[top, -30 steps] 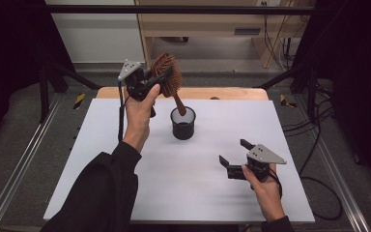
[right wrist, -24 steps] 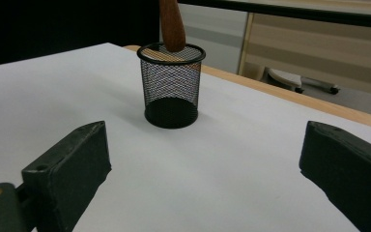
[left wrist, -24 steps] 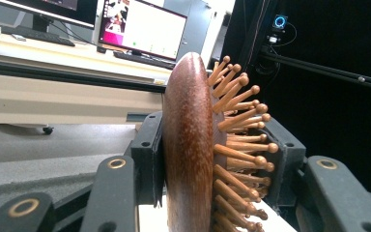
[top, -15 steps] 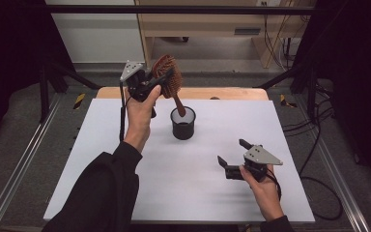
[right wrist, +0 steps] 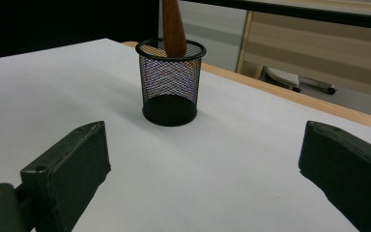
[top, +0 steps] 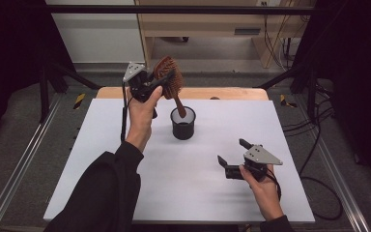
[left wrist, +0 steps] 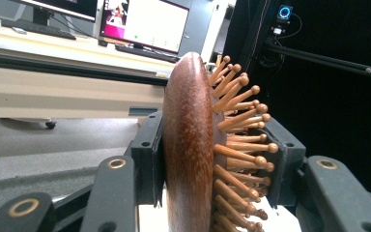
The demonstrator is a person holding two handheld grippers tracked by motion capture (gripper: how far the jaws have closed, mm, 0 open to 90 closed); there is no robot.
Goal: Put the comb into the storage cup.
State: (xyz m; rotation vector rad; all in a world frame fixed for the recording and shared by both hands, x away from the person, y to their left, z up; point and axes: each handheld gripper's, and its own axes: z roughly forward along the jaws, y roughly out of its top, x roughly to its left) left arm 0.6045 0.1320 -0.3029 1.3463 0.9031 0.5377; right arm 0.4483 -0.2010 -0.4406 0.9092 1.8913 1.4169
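Holding a wooden hairbrush (top: 169,77) by its head above the mesh cup (top: 183,123), with its handle dipping into the cup.

The white table (top: 125,159) spreads widest around the cup, which stands near its far middle. Your left gripper (top: 152,86) is raised above and left of the cup, clamped on the brush head: one jaw lies against the smooth, speckled reddish-brown back (left wrist: 188,145), the other against the side with pale, round-tipped wooden pins. The tapered handle (right wrist: 174,26) slants down past the cup's rim. Your right gripper (top: 232,157) rests low, well apart to the right of the cup and nearer you, jaws spread wide with nothing between them. The cup is black wire mesh, round and upright.
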